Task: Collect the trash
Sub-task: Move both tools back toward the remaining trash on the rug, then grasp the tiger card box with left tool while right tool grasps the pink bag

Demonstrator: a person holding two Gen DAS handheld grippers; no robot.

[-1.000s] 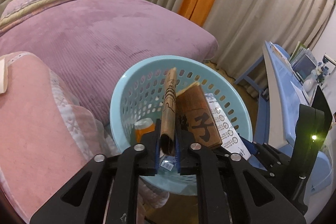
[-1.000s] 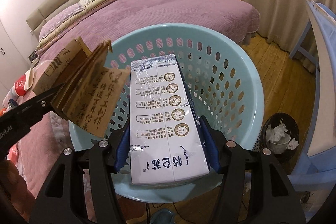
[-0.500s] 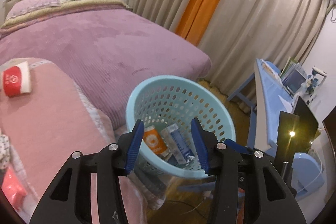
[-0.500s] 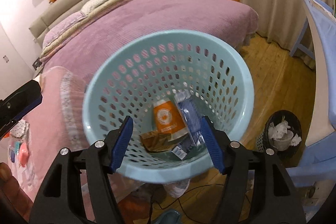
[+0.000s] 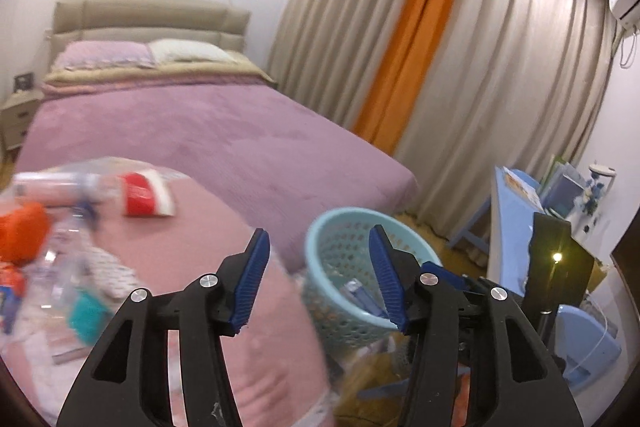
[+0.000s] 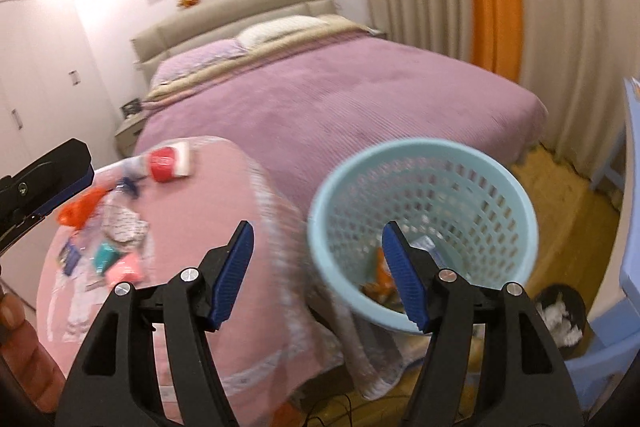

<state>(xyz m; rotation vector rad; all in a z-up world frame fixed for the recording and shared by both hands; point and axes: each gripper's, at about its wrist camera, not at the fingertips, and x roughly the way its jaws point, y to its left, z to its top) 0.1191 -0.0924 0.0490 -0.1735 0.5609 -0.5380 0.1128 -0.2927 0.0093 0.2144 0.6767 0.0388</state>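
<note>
The light blue perforated basket (image 6: 424, 163) stands on the floor beside a pink-covered table (image 6: 224, 227); it also shows in the left wrist view (image 5: 340, 227). Orange and blue wrappers lie in its bottom (image 6: 380, 275). Several blurred trash pieces lie on the pink cloth: a red and white cup (image 6: 170, 161), an orange bag (image 6: 82, 207), a teal packet (image 6: 105, 254). The cup also shows in the left wrist view (image 5: 144, 195). My left gripper (image 5: 318, 275) is open and empty. My right gripper (image 6: 318, 271) is open and empty, between table and basket.
A purple bed (image 6: 340, 99) lies behind the table and basket. Beige and orange curtains (image 5: 420, 39) hang at the back. A blue desk (image 5: 516, 211) stands at the right. A small black bin with white paper (image 6: 558, 315) sits on the wooden floor.
Both grippers let go of the brown paper and the white pack into the basket, opened, and pulled back and up. The views have swung left toward the pink table.
</note>
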